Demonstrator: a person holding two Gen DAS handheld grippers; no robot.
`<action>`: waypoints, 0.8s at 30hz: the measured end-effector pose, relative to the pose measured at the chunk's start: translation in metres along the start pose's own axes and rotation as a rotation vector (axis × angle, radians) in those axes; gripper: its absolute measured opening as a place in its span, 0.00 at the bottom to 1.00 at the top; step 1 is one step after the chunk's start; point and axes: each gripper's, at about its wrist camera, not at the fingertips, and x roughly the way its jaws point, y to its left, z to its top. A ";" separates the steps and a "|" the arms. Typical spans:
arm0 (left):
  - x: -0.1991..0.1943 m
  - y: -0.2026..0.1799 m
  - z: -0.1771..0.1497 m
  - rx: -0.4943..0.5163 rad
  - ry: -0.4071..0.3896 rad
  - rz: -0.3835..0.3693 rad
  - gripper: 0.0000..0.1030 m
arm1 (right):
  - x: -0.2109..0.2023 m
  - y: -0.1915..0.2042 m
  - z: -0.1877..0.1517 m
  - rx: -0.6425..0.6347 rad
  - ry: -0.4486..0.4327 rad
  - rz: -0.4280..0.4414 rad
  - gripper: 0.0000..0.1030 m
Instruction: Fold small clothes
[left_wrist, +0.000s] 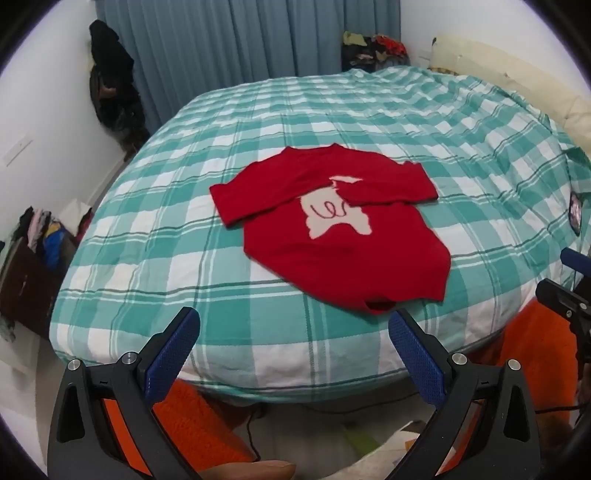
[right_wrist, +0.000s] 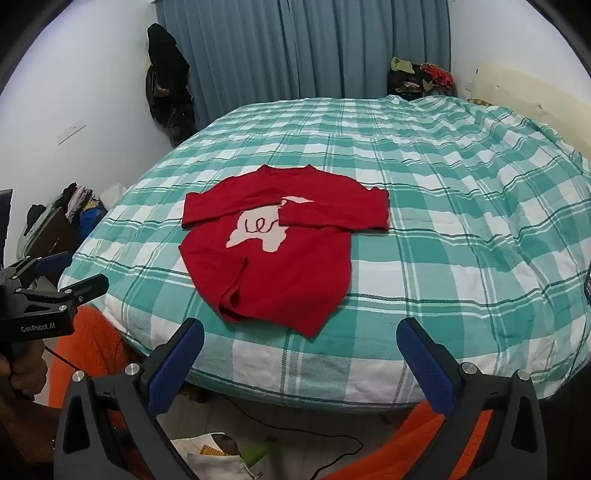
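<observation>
A small red sweater (left_wrist: 332, 251) with a pale figure on its chest lies flat on the green-and-white checked bed (left_wrist: 184, 266), hem toward me, both sleeves folded across the front. My left gripper (left_wrist: 293, 321) hovers open over the near bed edge, just short of the hem, nothing between its blue pads. In the right wrist view the same sweater (right_wrist: 280, 266) lies ahead, and my right gripper (right_wrist: 300, 332) stands open below its hem, apart from it. The left gripper (right_wrist: 70, 277) shows at the left edge there; the right gripper's tip (left_wrist: 572, 258) shows at the right edge of the left view.
Blue curtains (right_wrist: 303, 48) hang behind the bed. Dark clothes (right_wrist: 166, 77) hang on the left wall. Clothing piles sit at the back right (right_wrist: 421, 77) and in a box at the left (left_wrist: 37, 243). Orange-clad legs (left_wrist: 199, 424), a cable and papers (right_wrist: 221, 454) lie below.
</observation>
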 end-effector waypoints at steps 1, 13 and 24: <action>0.000 0.000 0.000 0.001 0.001 0.001 0.99 | 0.000 0.000 0.000 0.000 0.001 0.000 1.00; 0.000 -0.004 -0.004 0.011 0.006 0.029 0.99 | 0.002 0.002 -0.003 0.005 0.009 0.007 1.00; 0.002 -0.005 -0.005 0.024 0.012 0.061 0.99 | 0.001 0.000 -0.003 0.006 0.008 0.012 1.00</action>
